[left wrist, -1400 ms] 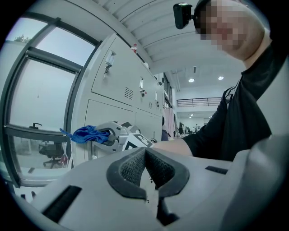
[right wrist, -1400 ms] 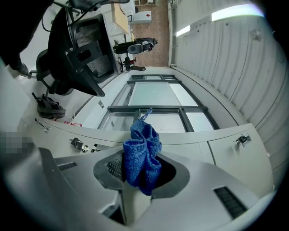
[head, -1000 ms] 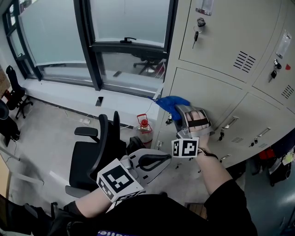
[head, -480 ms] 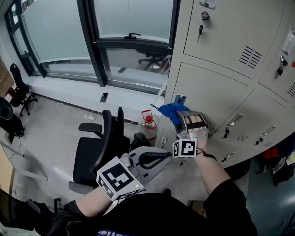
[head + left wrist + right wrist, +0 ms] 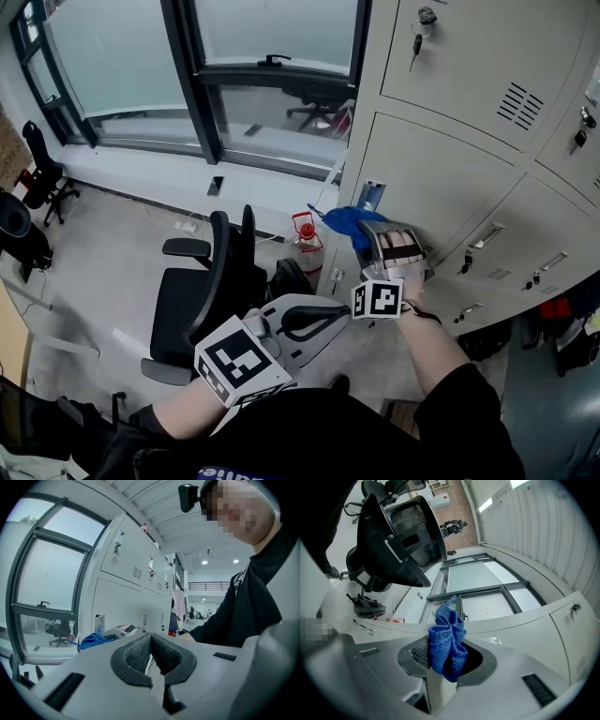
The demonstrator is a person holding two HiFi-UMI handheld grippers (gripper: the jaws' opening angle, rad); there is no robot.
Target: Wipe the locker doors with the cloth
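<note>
Beige locker doors [image 5: 441, 187], window [image 5: 272, 33], office chair [image 5: 202, 291], cloth [image 5: 343, 222] in right tool [image 5: 447, 662]

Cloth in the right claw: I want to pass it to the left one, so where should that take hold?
Grip the bunched end of the cloth that sticks out past the tips of the right claw, coming from the window side. Only that part is free; the rest is pinched in its jaws. The left claw is shut, so it would need opening first.
</note>
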